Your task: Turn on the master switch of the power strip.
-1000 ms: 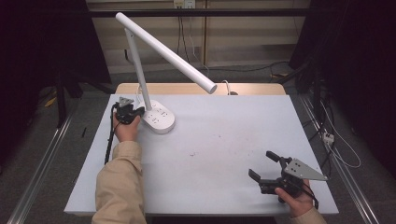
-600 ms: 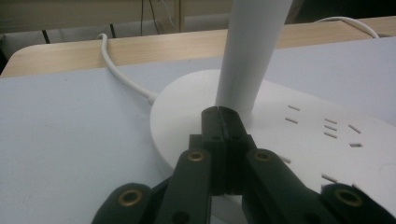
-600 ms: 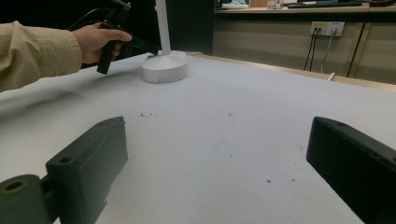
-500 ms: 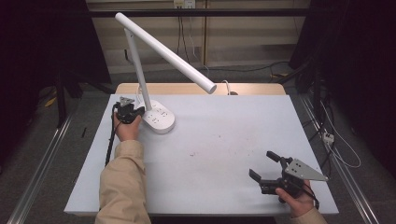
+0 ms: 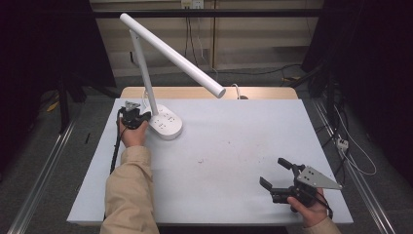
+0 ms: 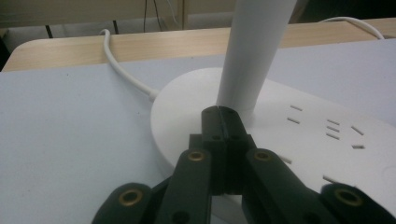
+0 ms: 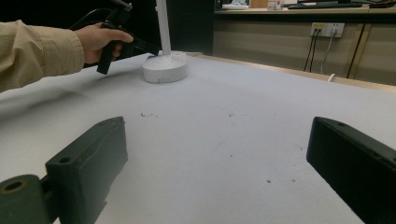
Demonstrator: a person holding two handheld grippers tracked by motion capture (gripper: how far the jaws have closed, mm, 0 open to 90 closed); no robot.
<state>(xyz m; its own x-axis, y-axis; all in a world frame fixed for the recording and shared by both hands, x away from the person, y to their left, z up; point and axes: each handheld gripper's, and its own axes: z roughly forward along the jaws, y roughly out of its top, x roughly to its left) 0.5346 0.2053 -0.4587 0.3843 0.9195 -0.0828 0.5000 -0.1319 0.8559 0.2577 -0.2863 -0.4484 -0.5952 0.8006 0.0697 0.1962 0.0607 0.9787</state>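
The left gripper (image 6: 218, 112) is sitting with its jaws pressed together, nothing between them, tips resting over the white desk lamp base (image 6: 187, 116) right at the foot of the lamp's stem (image 6: 252, 51). Whether the tips are actually touching the base is hard to tell — the jaw bodies are hiding the contact spot in the left gripper view, and the lamp's top is getting cut off by the frame edge there. Just right of the fingers, the base is showing approx. eight small slot marks (image 6: 332, 128); further ones near the frame edge are too faint to count. Left of and beyond the fingers, one white cord (image 6: 122, 70) is running off the base toward the wooden table edge (image 6: 60, 49).

In the high view the lamp (image 5: 165, 124) is standing at the far-left part of the grey table (image 5: 229, 146), its long head (image 5: 180, 56) slanting out over the table. The left hand is covering most of the left gripper (image 5: 135, 118) there.

The right gripper (image 5: 277, 178) is hovering at the near-right corner, jaws spread wide, holding nothing — well apart from the lamp. Between its fingers (image 7: 93, 158) only bare tabletop w/ a few dark specks (image 7: 147, 114) is lying; nothing is standing btw. it and the lamp base (image 7: 164, 66). Count: one lamp, two grippers.
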